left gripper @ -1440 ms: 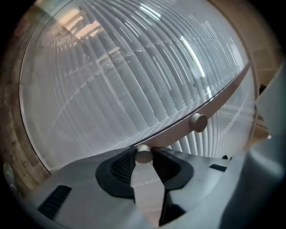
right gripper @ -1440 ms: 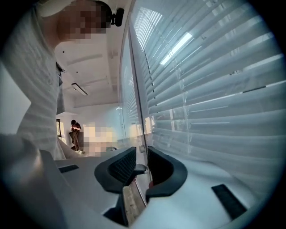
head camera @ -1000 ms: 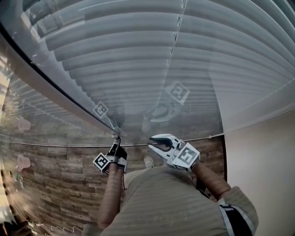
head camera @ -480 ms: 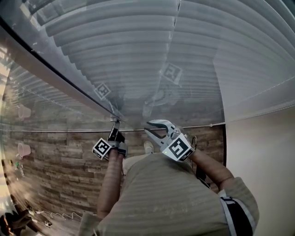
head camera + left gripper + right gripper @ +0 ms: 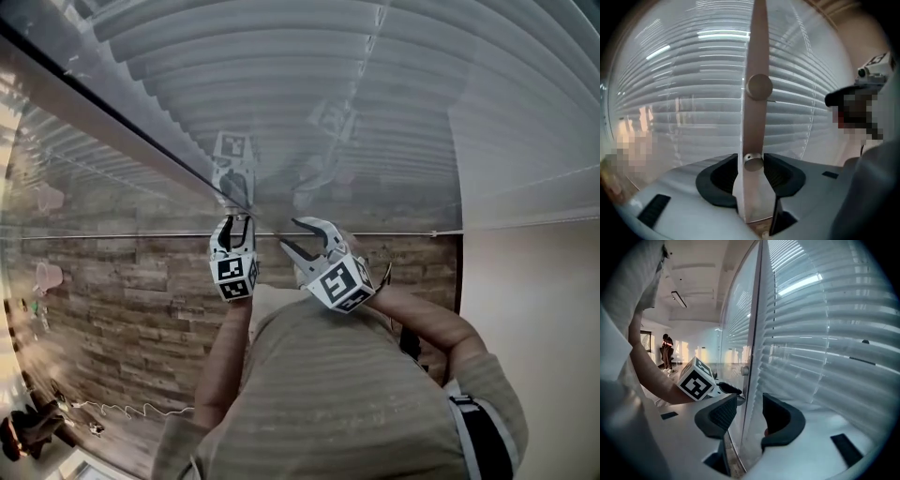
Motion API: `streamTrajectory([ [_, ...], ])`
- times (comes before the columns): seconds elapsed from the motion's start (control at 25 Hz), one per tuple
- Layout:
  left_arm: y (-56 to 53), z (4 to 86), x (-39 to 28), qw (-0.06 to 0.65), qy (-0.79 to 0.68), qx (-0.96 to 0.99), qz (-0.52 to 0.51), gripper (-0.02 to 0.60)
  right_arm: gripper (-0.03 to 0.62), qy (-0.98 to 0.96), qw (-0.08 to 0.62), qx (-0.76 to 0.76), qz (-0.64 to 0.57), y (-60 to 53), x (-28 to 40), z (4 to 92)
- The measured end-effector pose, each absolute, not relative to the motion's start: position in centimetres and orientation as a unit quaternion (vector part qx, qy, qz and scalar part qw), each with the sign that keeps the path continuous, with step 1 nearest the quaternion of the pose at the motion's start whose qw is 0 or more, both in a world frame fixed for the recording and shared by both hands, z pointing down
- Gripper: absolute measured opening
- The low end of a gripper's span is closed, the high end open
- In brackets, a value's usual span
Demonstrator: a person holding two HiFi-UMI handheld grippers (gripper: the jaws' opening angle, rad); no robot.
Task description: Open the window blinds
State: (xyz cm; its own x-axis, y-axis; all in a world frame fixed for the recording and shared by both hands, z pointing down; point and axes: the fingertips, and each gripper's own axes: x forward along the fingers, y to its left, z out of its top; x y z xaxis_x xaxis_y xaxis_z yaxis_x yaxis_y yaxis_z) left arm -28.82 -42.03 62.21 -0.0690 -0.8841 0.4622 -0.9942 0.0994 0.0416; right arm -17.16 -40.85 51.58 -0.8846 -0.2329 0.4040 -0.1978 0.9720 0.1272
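Observation:
White slatted blinds (image 5: pixel 375 94) hang behind glass, crossed by a slim upright metal bar (image 5: pixel 754 56). The bar carries a small round knob (image 5: pixel 753 162) and a bigger one (image 5: pixel 759 86) higher up. My left gripper (image 5: pixel 234 223) points at the bar. Its jaws have just been opening and stand on either side of the small knob without pressing it, as the left gripper (image 5: pixel 752 164) view shows. My right gripper (image 5: pixel 289 234) is just right of it. Its jaws have also just been opening, and the right gripper (image 5: pixel 750 401) is open astride the glass panel's edge. The left gripper's marker cube (image 5: pixel 696 380) shows beside it.
A wood-plank floor (image 5: pixel 122 300) lies below the window, with a thin cable (image 5: pixel 122 408) on it. A beige wall (image 5: pixel 534 309) borders the blinds at the right. A person (image 5: pixel 667 350) stands far off down the room. The glass mirrors both grippers.
The left gripper has rolled about a quarter turn at the bar, its cube now facing up. The right gripper has sunk and shifted left, closer to the bar, and its jaws have parted.

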Motion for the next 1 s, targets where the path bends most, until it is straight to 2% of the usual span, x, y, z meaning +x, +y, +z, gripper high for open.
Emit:
streamTrajectory([
  [0.16,-41.2,63.4,-28.7,0.172,-0.713,0.655,0.184,0.146,0.158,-0.97,0.21,0.121,-0.031,-39.4,-18.2,52.8],
  [0.36,-42.4,63.2,-29.2,0.175,-0.699,0.671,0.173,0.141,0.158,-0.965,0.217,0.144,-0.029,-40.1,-19.4,52.9],
  [0.56,-39.4,68.0,-28.3,0.242,-0.688,0.673,0.126,0.138,0.158,-0.958,0.246,0.151,-0.002,-37.4,-18.1,59.0],
  [1.0,-40.4,64.0,-28.4,0.324,-0.654,0.683,0.031,0.136,0.161,-0.955,0.229,0.186,-0.013,-38.3,-17.9,54.6],
])
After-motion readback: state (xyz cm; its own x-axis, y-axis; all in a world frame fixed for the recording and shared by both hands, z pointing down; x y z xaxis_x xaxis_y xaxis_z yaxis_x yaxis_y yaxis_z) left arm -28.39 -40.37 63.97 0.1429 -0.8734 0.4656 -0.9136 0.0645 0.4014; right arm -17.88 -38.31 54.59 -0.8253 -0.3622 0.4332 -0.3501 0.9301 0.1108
